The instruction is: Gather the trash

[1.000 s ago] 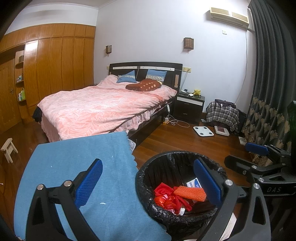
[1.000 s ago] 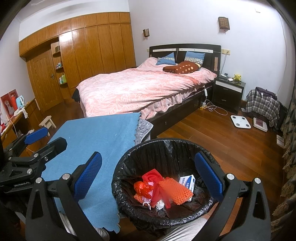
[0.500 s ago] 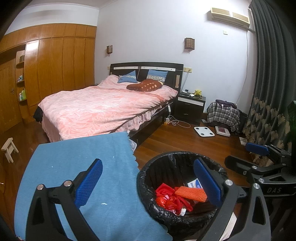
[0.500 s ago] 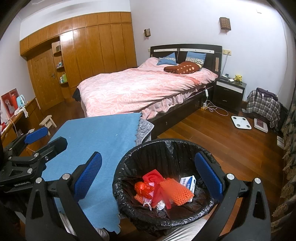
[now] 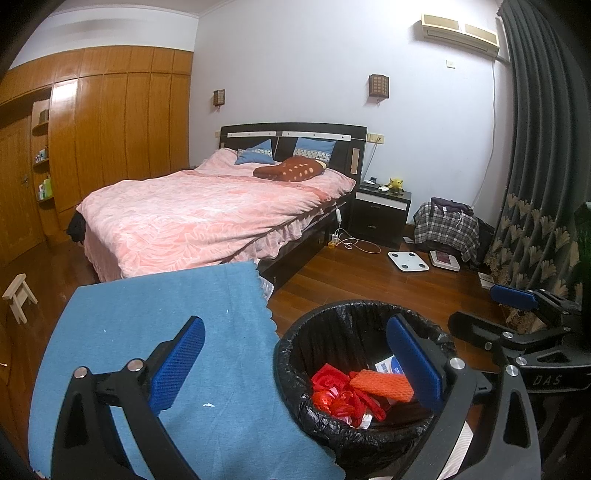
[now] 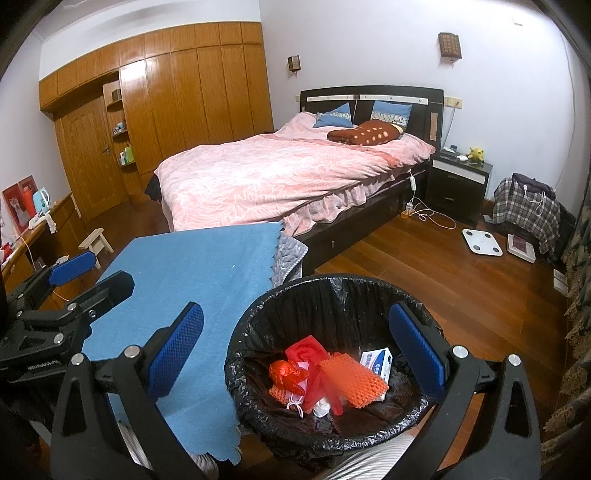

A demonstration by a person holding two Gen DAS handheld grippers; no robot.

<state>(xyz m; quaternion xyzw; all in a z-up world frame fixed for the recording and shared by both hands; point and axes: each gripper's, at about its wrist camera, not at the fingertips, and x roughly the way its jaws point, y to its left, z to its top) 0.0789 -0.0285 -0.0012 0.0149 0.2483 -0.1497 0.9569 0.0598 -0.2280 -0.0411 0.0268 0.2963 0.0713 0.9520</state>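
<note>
two grippers, left gripper (image 5: 295,362) and right gripper (image 6: 299,350), fingers wide apart, empty. round black-lined trash bin (image 6: 258,328) lower centre holds orange mesh foam sleeve (image 6: 352,380), long axis running upper-left to lower-right, beside blue cloth-covered table (image 6: 192,273).

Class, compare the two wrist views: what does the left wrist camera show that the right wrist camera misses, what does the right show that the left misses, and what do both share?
Only the left wrist view shows the wall air conditioner and the dark curtain.

Only the right wrist view shows the side counter with a light blue kettle and a red framed picture.

Both show the black-lined trash bin holding red and orange trash, the blue cloth, the pink bed, the white floor scale, and both open grippers, left and right.
</note>
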